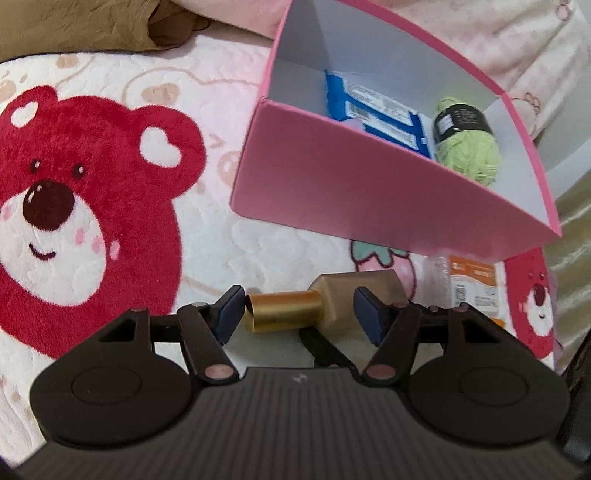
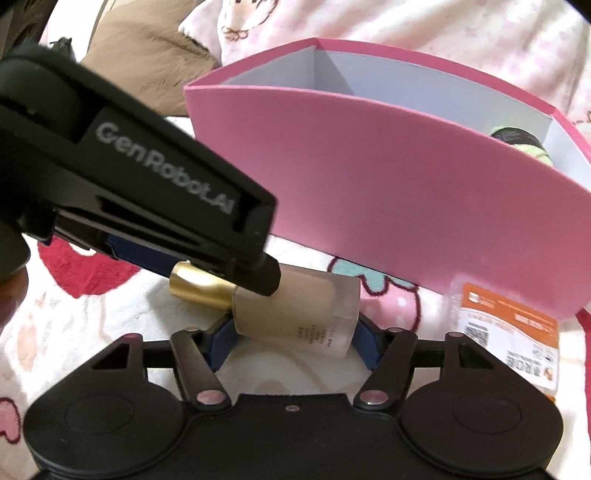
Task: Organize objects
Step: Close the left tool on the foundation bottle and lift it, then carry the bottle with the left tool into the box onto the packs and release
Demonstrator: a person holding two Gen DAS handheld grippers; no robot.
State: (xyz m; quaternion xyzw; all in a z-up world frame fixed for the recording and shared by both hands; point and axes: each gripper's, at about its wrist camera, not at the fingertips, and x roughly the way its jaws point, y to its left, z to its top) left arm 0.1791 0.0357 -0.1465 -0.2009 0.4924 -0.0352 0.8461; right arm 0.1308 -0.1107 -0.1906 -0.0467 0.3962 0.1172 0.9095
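A frosted beige bottle (image 2: 295, 314) with a gold cap (image 1: 284, 312) lies crosswise just in front of a pink box (image 1: 332, 184). My left gripper (image 1: 299, 314) is shut on it, one blue pad against the cap's end and the other on the body near the shoulder. In the right wrist view, one of the left gripper's fingers (image 2: 266, 284) rests on top of the bottle. My right gripper (image 2: 293, 341) is shut on the bottle's body from the near side, a pad on each end of it. The pink box (image 2: 369, 184) holds a green yarn ball (image 1: 469, 147) and a blue packet (image 1: 373, 110).
A clear packet with an orange label (image 2: 498, 332) lies right of the bottle, against the box's front wall. Everything rests on a soft white blanket with a big red bear print (image 1: 74, 203). Brown fabric (image 1: 74, 29) lies at the back left.
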